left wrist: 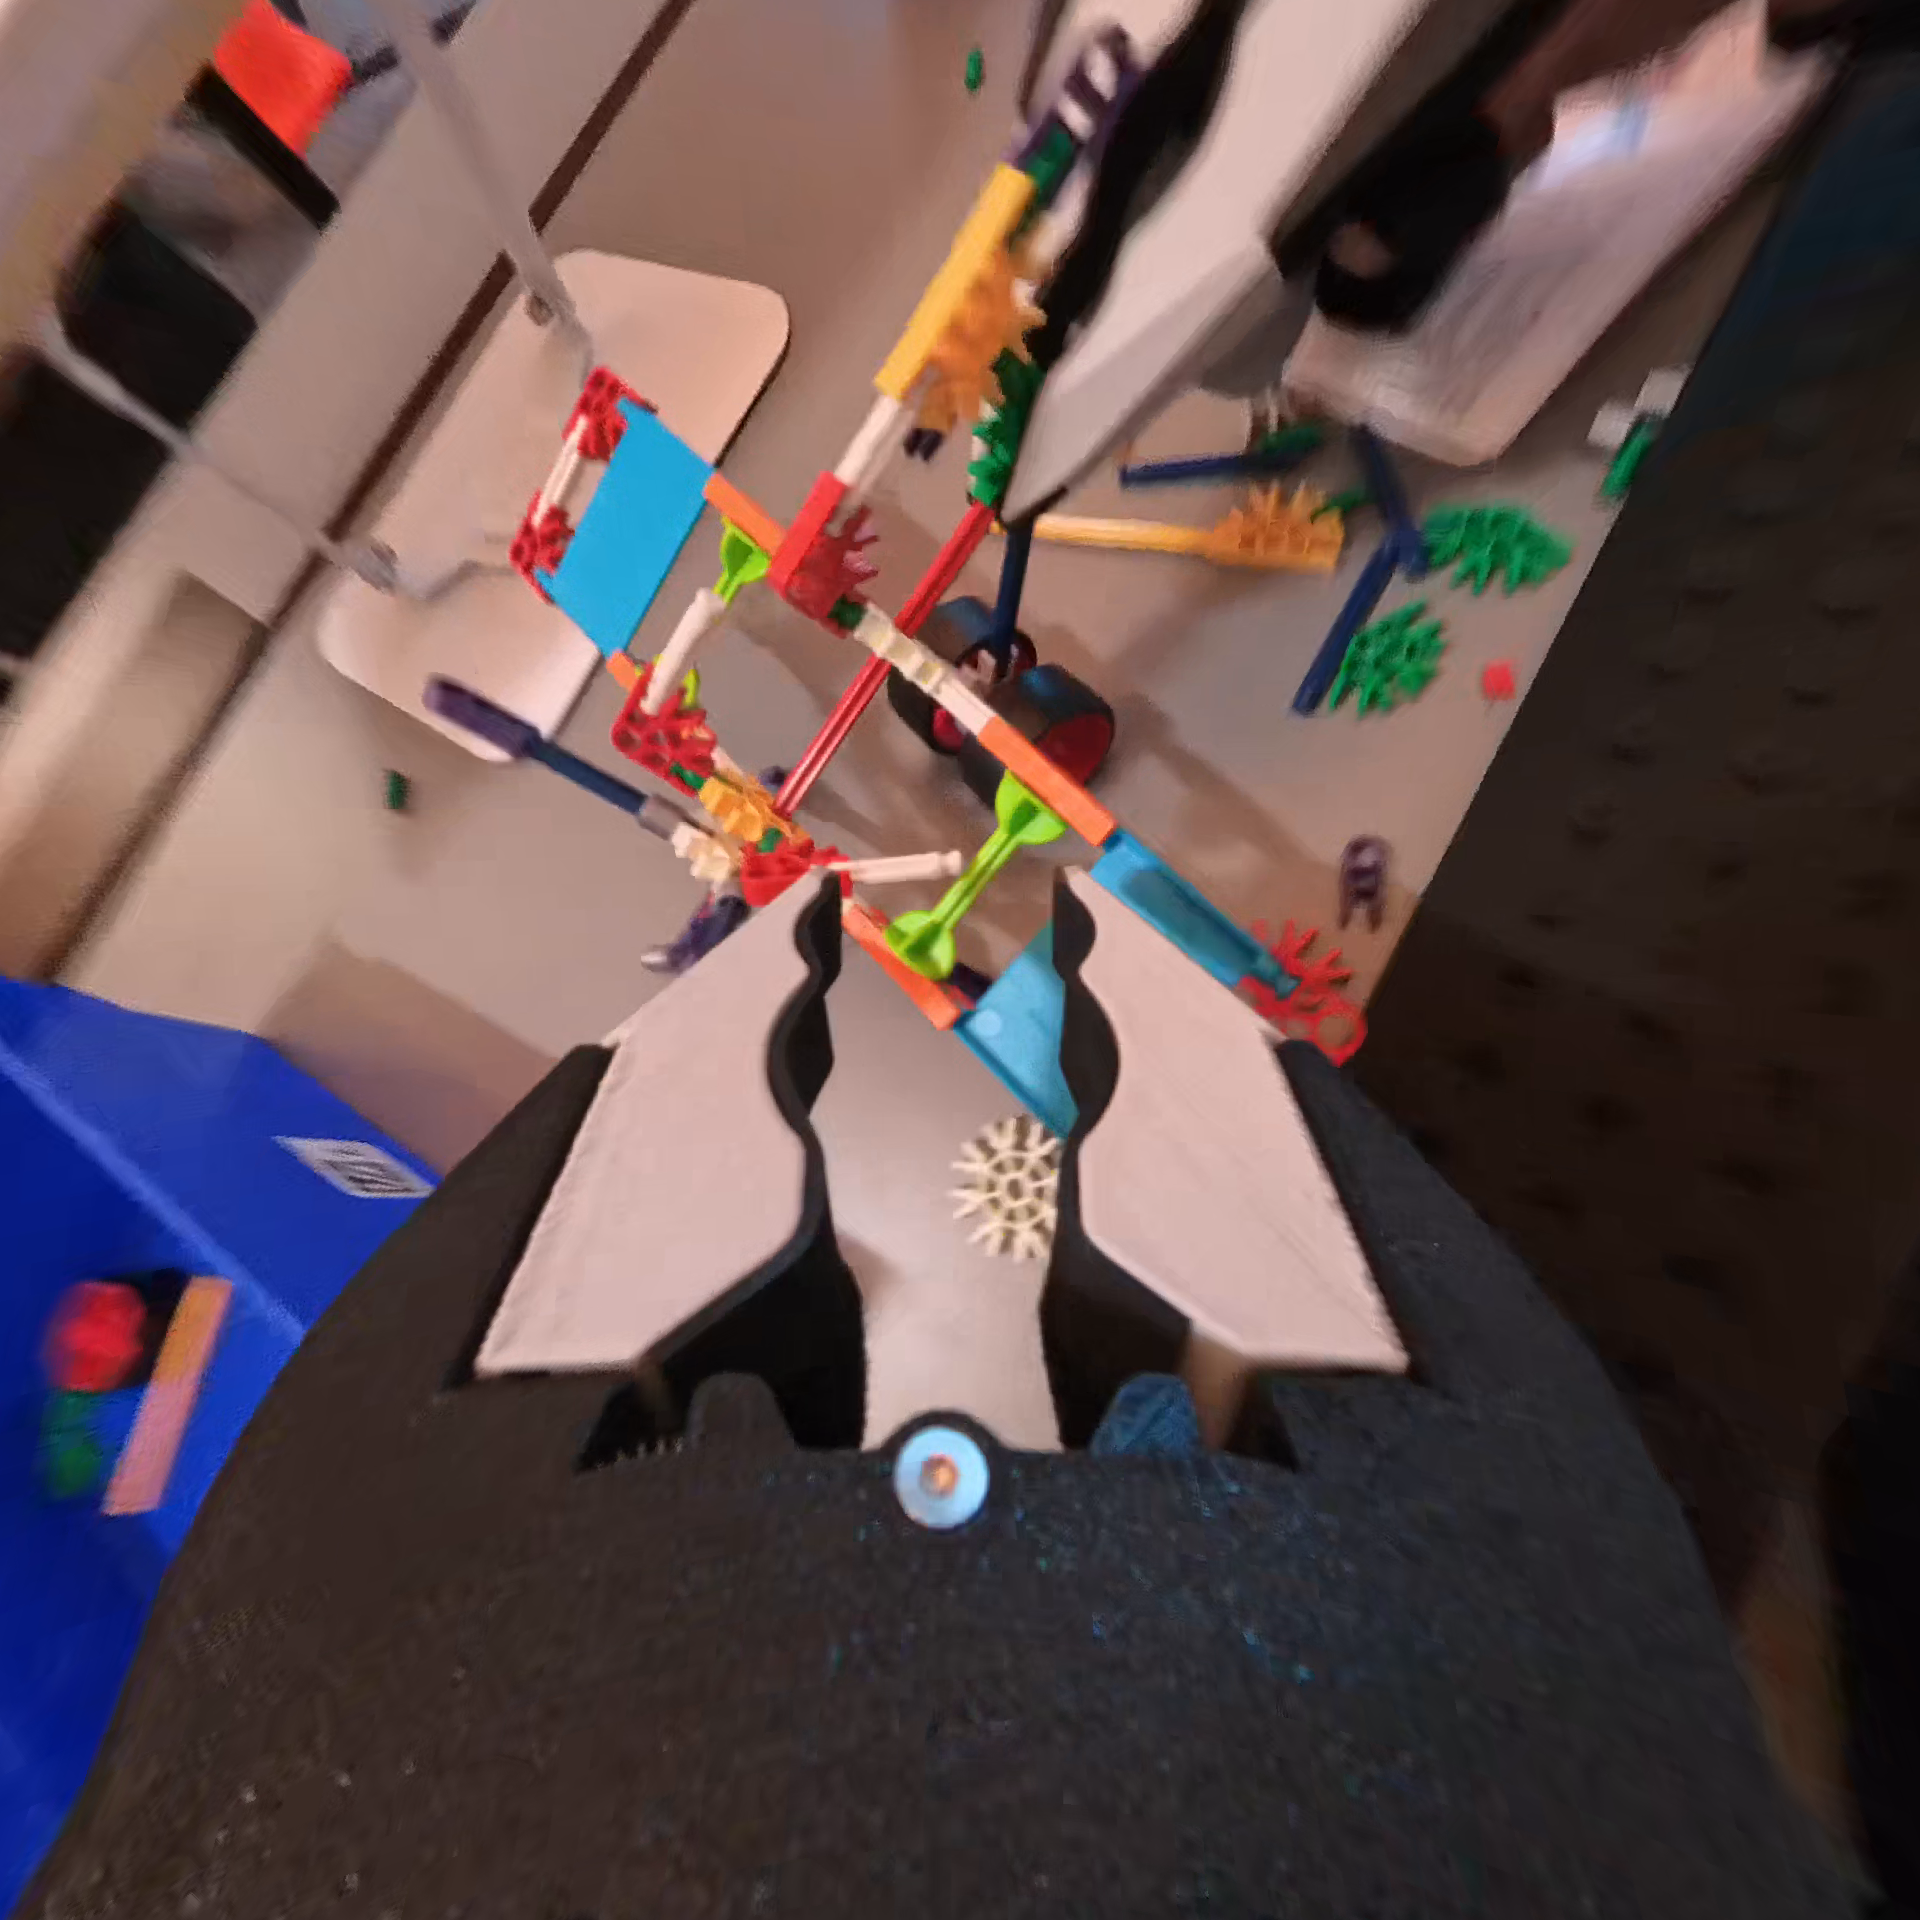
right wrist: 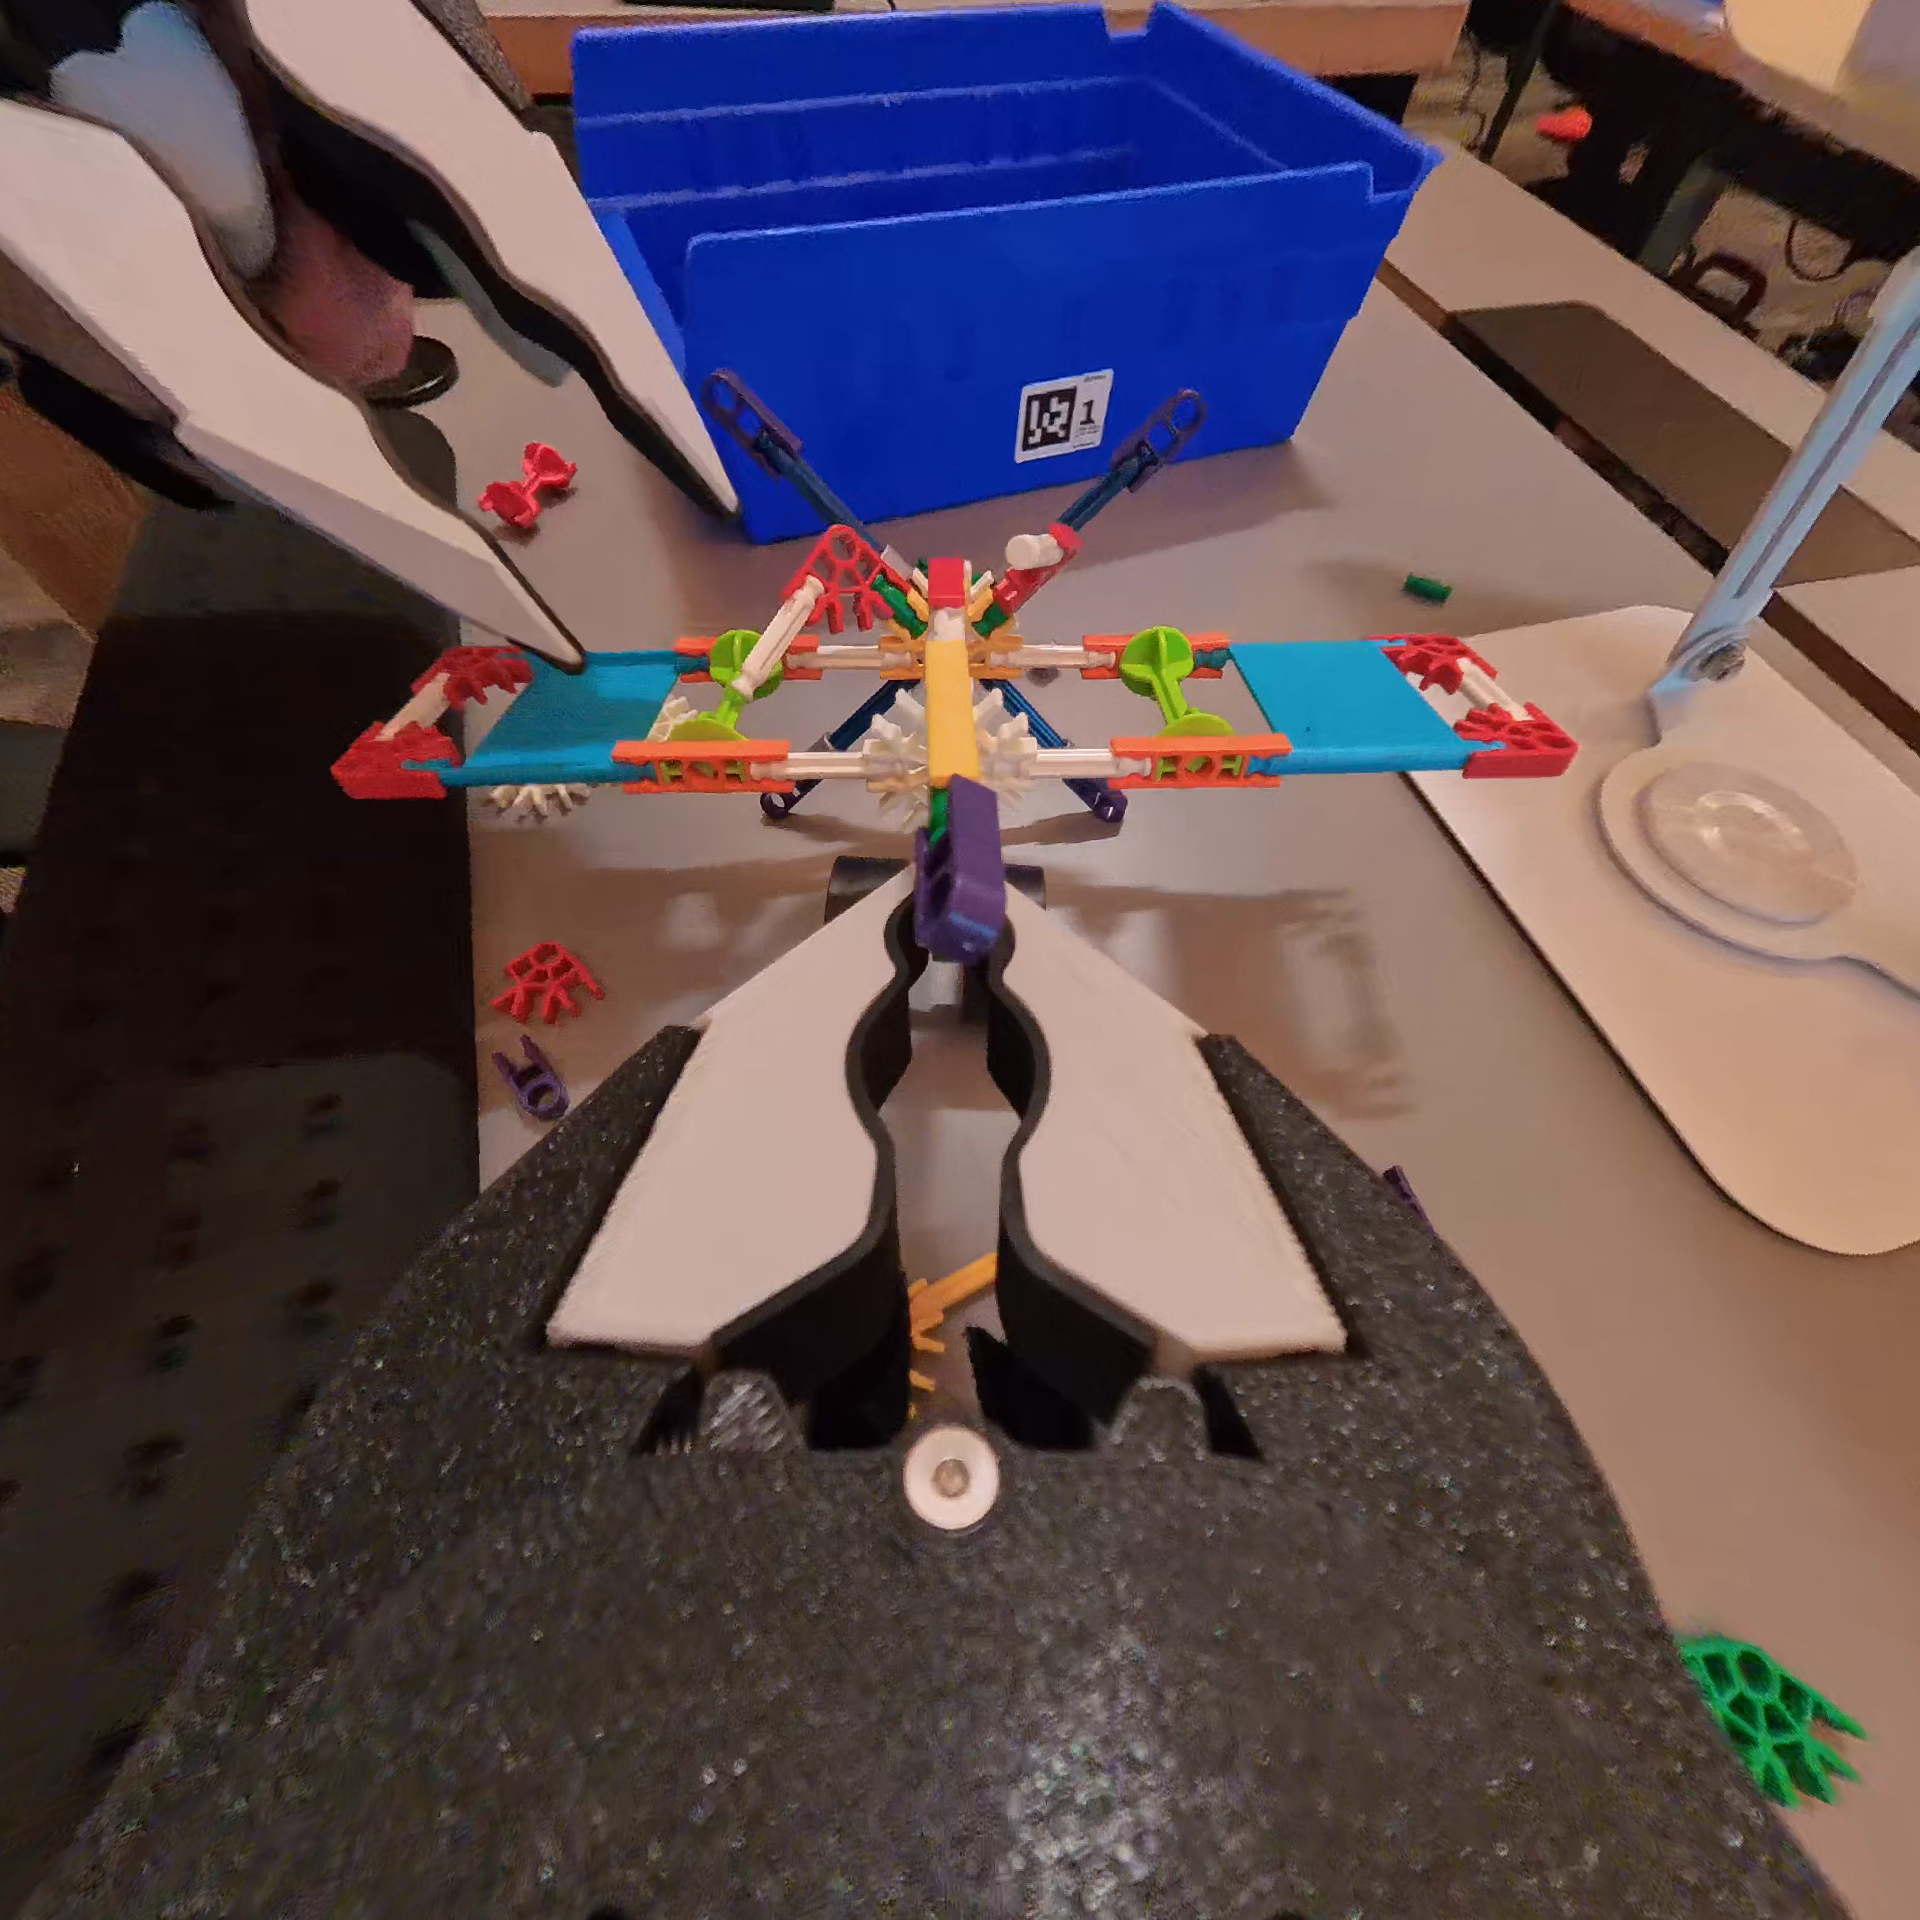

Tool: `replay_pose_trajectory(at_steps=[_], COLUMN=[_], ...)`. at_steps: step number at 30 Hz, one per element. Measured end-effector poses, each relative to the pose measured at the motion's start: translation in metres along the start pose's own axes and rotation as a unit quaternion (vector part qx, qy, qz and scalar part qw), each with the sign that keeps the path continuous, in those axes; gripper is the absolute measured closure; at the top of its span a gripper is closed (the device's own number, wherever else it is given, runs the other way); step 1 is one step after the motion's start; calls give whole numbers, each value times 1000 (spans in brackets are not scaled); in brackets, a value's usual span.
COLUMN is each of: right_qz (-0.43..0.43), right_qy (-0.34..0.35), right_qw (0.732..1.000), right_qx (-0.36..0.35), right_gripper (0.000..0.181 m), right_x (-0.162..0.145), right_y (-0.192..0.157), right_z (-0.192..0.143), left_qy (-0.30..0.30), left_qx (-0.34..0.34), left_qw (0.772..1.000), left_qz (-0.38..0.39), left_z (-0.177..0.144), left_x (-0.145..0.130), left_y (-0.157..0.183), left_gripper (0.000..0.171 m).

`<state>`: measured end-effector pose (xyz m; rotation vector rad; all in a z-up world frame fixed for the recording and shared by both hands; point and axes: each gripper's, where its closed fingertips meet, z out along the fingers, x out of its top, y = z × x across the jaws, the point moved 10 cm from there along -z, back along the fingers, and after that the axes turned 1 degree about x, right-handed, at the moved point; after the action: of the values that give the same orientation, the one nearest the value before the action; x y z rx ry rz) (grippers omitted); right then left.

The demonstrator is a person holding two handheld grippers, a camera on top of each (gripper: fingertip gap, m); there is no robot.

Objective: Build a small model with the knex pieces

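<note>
- Right claw (right wrist: 951, 914) pinched the purple end piece (right wrist: 961, 873) of the toy plane (right wrist: 951, 707), at 12 o'clock from the claw's body and just above the grey table (right wrist: 1299, 987).
- Left claw (left wrist: 940, 914) stood spread around the plane's blue wing panel (left wrist: 1023, 1023); seen from the right wrist, reached in from 10 o'clock, with one fingertip (right wrist: 551, 644) on that panel's edge.
- Sat behind the plane at 12 o'clock: a blue bin (right wrist: 997, 260) with a white sticker on its front.
- Lay loose on the table: a red connector (right wrist: 545, 982) and a small purple clip (right wrist: 532, 1081) at 9 o'clock of the right claw, a green connector (right wrist: 1766, 1720) at 4 o'clock.
- Rested under the left wing: a white snowflake piece (left wrist: 1006, 1184).
- Stood at 3 o'clock: a white lamp base (right wrist: 1662, 883).
</note>
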<state>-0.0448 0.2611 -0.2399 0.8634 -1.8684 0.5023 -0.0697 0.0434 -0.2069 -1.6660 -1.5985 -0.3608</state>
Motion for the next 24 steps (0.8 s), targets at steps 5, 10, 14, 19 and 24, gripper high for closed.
replay_pose_trajectory(at_steps=[5, 10, 14, 19, 24], right_qz=[-11, -11, -18, -19, -24], right_qy=[16, 26, 28, 29, 27], right_qw=[1000, 1000, 999, 999, 999], right_qx=[4, 15, 11, 13, 11], right_gripper=[175, 175, 175, 175, 175], right_x=[-7, -10, -12, -14, -13], right_y=[3, 5, 4, 6, 5], right_z=[-7, -9, -11, -14, -14], left_qy=[-57, -134, -142, -132, -142], left_qx=[42, 6, 6, -26, -96], left_qw=[975, 942, 935, 957, 976], left_qz=[211, 308, 325, 258, 132], left_z=[-4, 22, 33, 33, 35], left_x=[19, 20, 22, 29, 35], left_y=[3, -12, -13, -21, -37], left_gripper=[136, 136, 154, 157, 159])
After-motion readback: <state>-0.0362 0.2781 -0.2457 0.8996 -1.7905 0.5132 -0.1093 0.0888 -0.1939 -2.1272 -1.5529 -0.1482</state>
